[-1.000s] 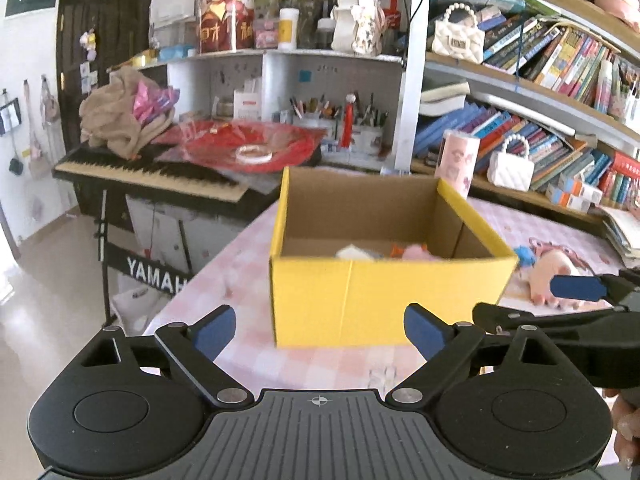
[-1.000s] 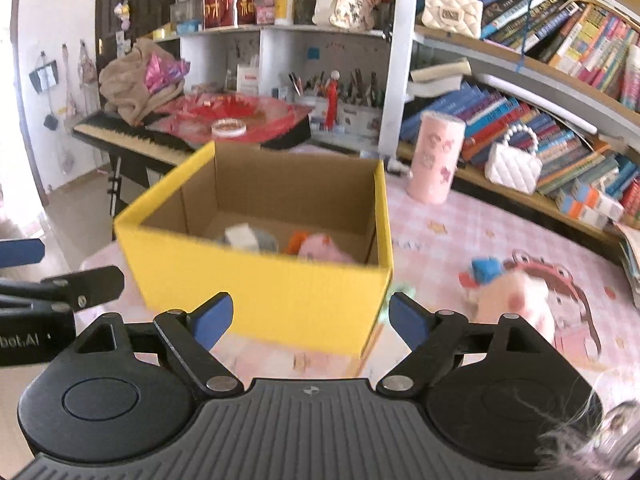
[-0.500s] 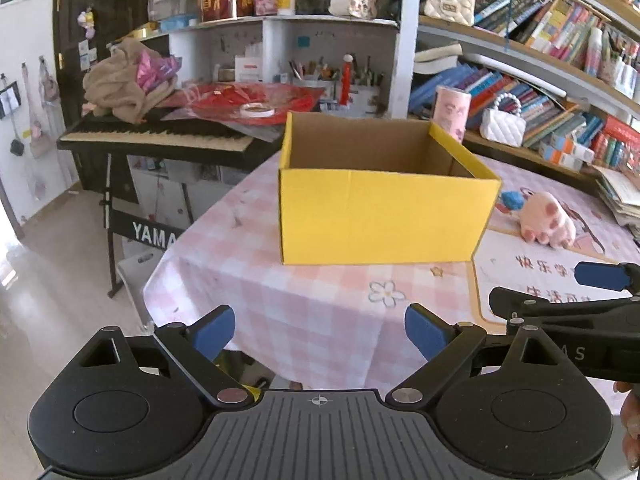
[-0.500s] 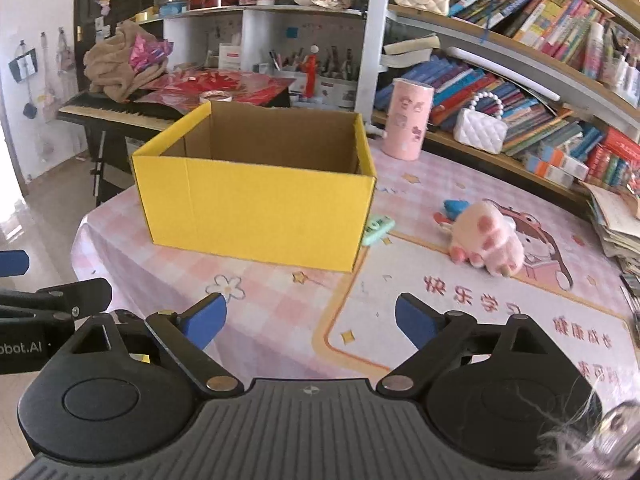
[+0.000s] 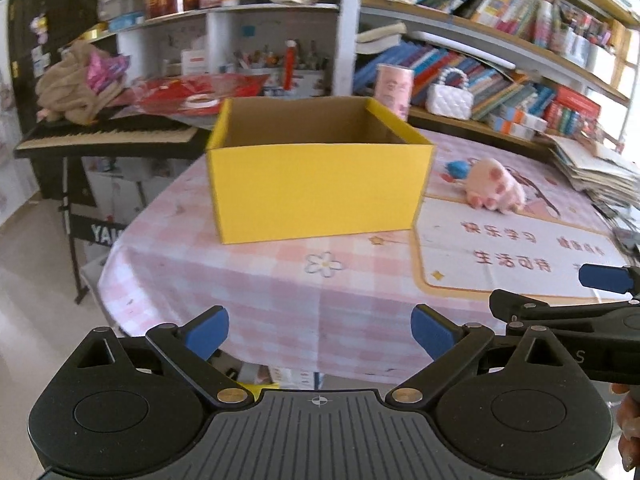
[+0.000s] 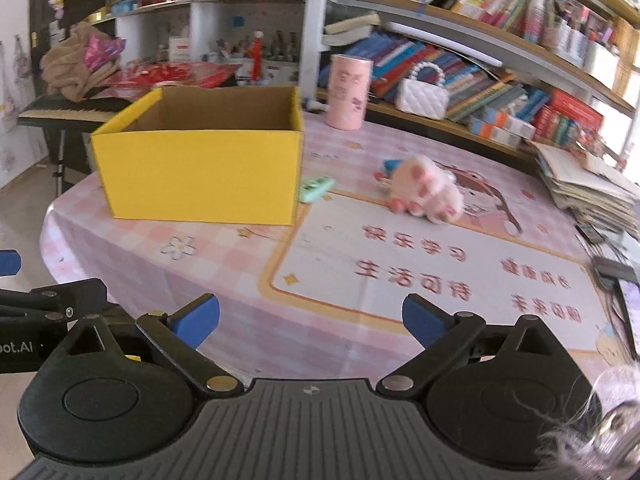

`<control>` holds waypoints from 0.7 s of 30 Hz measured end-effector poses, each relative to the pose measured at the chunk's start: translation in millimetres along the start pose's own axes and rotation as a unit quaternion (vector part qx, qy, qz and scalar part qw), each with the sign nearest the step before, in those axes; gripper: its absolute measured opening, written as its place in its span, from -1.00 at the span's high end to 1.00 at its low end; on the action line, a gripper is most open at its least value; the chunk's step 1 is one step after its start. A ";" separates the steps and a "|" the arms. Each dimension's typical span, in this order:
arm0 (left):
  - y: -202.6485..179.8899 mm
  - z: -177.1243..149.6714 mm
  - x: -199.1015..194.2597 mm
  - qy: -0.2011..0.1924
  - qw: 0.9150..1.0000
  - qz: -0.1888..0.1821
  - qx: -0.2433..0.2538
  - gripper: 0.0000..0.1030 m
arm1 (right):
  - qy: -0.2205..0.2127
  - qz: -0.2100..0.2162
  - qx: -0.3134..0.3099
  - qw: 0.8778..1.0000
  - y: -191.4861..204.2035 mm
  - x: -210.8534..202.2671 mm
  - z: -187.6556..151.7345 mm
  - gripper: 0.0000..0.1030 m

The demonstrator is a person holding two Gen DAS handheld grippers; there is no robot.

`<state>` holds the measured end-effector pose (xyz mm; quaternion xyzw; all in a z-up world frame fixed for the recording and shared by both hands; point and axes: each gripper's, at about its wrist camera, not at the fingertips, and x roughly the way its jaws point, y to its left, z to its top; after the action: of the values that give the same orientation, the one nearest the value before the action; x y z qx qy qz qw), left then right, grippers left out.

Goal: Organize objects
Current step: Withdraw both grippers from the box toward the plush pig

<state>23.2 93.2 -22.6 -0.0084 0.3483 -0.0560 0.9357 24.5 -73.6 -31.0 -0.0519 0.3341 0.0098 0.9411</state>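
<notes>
I hold two grippers over the near edge of a tabletop (image 6: pixel 224 264) covered in pink checked cloth. My left gripper (image 5: pixel 319 332) and my right gripper (image 6: pixel 311 320) both have jaws that have just been opening; they now stand wide with nothing between them. An open yellow cardboard box (image 5: pixel 316 188) stands upright toward the far left of the tabletop. From this low angle I see only its brown inner walls, so I cannot tell what is inside. Just beside its right corner lies a small mint-green item (image 6: pixel 316 189). Further right, apart from the box, a pink plush paw (image 6: pixel 426 190) lies on a printed mat, with a small blue toy (image 6: pixel 390 166) touching it. A pink cylindrical canister (image 6: pixel 348 92) stands behind the box.
</notes>
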 end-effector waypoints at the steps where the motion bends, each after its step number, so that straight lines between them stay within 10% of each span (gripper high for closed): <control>1: -2.6 -0.4 0.3 0.000 1.000 -0.004 0.004 -0.92 | 0.001 -0.006 0.005 1.000 -3.9 -1.3 -1.7 -0.92; 21: -93.3 13.6 34.7 0.023 0.992 -0.090 0.083 -0.92 | 0.028 -0.097 0.081 0.992 -90.4 -4.5 -23.6 -0.93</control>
<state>48.8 -3.6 -29.7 0.0396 0.3616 -0.1691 0.9160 10.9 -165.9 -38.1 -0.0080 0.3534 -0.1104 0.9289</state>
